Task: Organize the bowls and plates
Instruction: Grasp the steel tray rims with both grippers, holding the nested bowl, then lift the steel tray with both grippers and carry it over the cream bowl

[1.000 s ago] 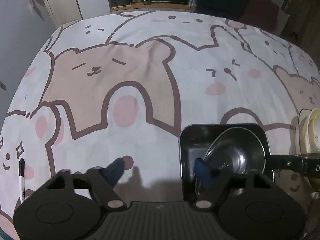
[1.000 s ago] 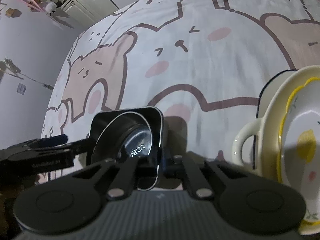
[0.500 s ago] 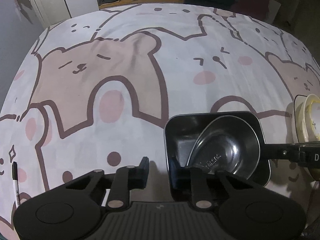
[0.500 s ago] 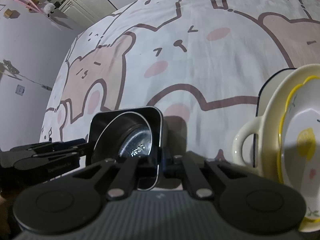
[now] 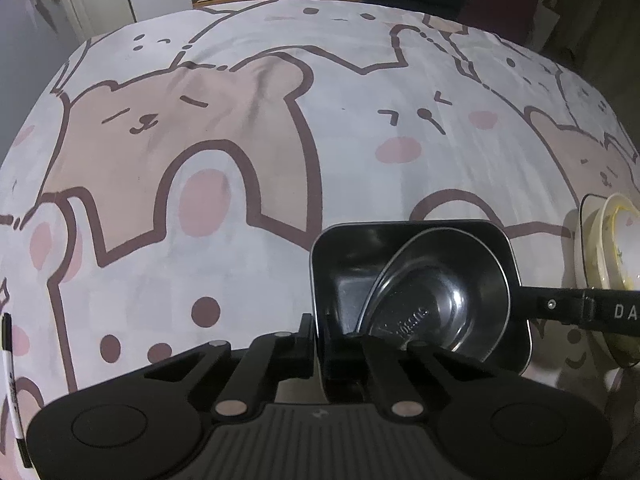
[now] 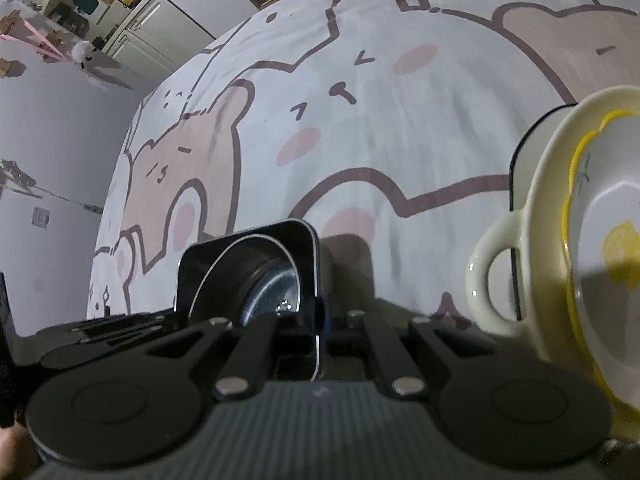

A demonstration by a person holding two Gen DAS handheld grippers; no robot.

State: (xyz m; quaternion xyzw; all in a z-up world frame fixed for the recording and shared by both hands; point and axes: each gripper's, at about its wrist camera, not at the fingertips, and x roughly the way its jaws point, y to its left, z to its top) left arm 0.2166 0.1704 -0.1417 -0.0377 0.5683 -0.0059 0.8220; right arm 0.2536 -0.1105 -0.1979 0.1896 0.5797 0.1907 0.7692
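Observation:
A black rectangular tray (image 5: 400,227) lies on the bear-print cloth, and a round steel bowl (image 5: 440,292) leans tilted inside it. My left gripper (image 5: 320,344) is shut on the tray's near left wall. My right gripper (image 5: 522,299) comes in from the right and is shut on the tray's right wall. In the right wrist view the right gripper (image 6: 318,320) pinches that same wall of the tray (image 6: 308,240), with the steel bowl (image 6: 264,284) just behind it. The left gripper (image 6: 168,316) shows as a dark shape at the tray's far side.
A stack of a cream handled dish (image 6: 536,220) and a yellow-rimmed bowl (image 6: 608,280) stands close to the tray's right; it shows as the cream stack (image 5: 616,240) in the left view. A pen (image 5: 10,380) lies at the cloth's left edge. Cabinets stand beyond the table.
My left gripper's jaws went from wide open astride the tray's left wall to shut on it. The right gripper kept its grip and stayed put.

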